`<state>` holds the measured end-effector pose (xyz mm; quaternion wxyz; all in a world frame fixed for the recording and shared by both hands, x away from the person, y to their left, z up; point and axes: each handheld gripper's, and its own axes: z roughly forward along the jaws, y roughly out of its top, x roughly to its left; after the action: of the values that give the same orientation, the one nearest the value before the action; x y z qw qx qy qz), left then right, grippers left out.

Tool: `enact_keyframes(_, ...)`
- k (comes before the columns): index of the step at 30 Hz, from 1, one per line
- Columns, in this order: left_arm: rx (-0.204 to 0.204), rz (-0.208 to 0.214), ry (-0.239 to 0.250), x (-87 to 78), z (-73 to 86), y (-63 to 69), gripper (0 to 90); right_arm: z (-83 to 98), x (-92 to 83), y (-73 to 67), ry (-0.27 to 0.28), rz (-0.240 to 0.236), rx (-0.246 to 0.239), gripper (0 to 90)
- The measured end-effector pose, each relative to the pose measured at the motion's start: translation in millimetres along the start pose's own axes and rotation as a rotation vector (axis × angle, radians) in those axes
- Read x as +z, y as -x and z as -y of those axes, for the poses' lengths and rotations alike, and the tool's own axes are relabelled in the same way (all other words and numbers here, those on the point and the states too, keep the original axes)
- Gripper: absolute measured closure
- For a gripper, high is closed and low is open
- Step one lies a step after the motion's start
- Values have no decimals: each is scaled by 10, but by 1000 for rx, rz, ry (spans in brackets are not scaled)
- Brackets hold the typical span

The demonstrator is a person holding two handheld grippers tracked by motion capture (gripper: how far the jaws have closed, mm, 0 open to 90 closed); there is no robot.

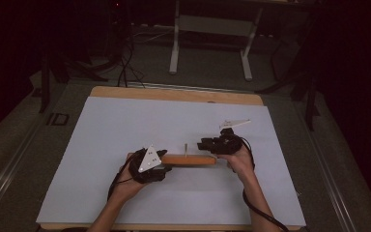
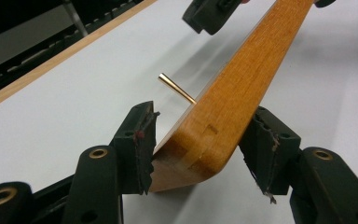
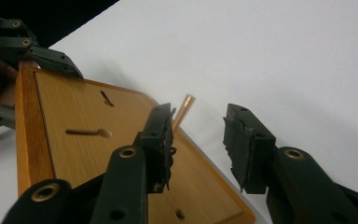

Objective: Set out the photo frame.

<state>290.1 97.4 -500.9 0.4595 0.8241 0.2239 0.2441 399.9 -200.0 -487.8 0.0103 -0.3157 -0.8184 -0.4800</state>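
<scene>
Jaws of left gripper clamped across corner of wooden board; jaws of right gripper parted, far edge between them, not pinched. Board held tilted just above white desk, brass peg protruding. Step judged: two-handed lift or reposition. Next: shut right jaws before moving.

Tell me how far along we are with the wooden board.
Done: the wooden board is tipped on edge, brass pin sticking out. In hand: the left gripper clamps one corner; the right gripper straddles the far end, jaws apart. Left: probably closing that grip; the goal beyond isn't shown.
</scene>
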Motion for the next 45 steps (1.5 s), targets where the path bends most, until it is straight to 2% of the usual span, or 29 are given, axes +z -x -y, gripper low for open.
enact_keyframes(9, -7, -7, -3, 4, -7, -8, 471, 128, -163, 4, 17, 51, -5, 637)
enact_keyframes(32, -60, -17, 4, 24, -19, -60, 474, 378, -439, 44, 17, 91, -6, 641)
enact_keyframes(35, -71, -19, 6, 28, -21, -71, 476, 399, -464, 40, 12, 91, -12, 650)
enact_keyframes(37, -78, -17, 5, 29, -23, -77, 477, 400, -461, 8, -7, 94, -42, 663)
enact_keyframes(42, -87, -21, 5, 33, -23, -87, 483, 395, -428, -31, -35, 101, -70, 686)
enact_keyframes(45, -100, -21, 8, 37, -21, -103, 487, 416, -438, -34, -57, 78, -80, 700)
